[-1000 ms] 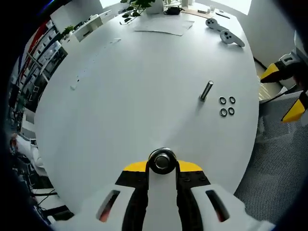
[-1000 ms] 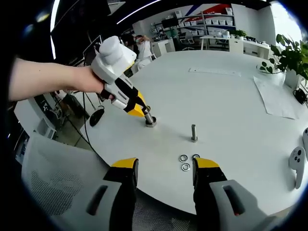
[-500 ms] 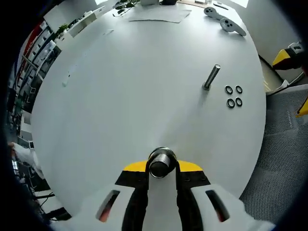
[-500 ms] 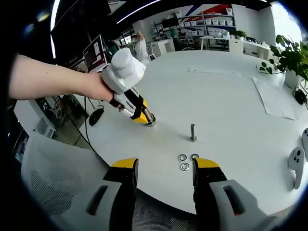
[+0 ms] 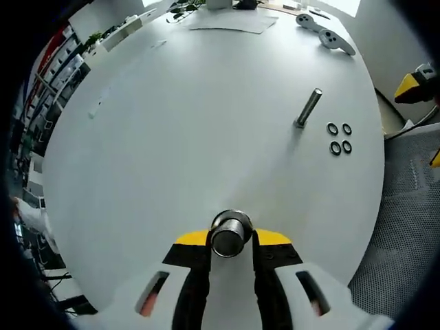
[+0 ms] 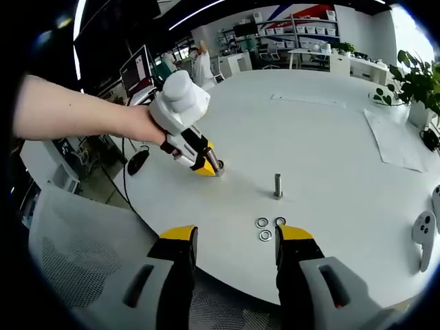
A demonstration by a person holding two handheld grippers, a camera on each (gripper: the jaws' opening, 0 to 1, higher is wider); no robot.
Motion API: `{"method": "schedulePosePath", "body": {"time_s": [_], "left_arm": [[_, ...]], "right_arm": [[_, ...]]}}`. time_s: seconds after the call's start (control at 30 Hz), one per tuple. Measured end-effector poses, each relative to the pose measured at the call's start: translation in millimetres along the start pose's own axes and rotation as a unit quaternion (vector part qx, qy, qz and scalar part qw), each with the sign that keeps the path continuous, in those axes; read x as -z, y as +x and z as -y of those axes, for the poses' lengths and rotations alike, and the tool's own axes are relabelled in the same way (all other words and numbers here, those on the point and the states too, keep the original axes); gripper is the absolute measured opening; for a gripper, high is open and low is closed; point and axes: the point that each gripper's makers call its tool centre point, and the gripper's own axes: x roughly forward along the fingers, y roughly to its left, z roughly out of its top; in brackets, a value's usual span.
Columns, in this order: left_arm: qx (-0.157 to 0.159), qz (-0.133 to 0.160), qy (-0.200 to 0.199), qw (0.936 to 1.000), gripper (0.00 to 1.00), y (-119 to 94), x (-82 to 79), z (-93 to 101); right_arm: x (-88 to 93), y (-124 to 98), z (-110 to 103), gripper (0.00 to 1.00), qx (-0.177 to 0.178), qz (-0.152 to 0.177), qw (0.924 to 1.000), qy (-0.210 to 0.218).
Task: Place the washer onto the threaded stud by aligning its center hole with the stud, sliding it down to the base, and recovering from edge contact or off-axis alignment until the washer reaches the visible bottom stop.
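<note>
A stud [image 5: 308, 108], four washers [image 5: 339, 138], paper sheets [image 5: 232, 20] and two controllers [image 5: 323, 30] are carried by the white round table [image 5: 179, 124].

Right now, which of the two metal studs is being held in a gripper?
The stud clamped between the left gripper jaws at the table's near edge. The other threaded stud stands free and upright beside the washers.
</note>
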Motion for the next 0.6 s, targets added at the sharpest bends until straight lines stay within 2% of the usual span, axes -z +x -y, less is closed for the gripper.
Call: {"method": "schedulePosePath", "body": {"time_s": [0.13,0.2,0.4,0.6], "left_arm": [[-0.005,0.013,-0.013,0.9998,0.31,-2,-1.8,1.0],[-0.01,0.019,-0.011,0.9997,0.3,-7,-3.1,1.0],[-0.027,0.051,-0.04,0.9975,0.31,-31,-4.7,0.3],[-0.054,0.085,-0.085,0.9913,0.31,-60,9.8,-0.4]], "right_arm": [[0.3,0,0,0.48,-0.001,-0.001,1.0,0.001],[0.1,0,0,0.48,-0.001,0.0,1.0,0.0],[0.6,2,-2,0.48,-0.005,-0.002,1.0,-0.002],[0.9,2,-7,0.48,-0.01,-0.003,0.9999,-0.008]]}}
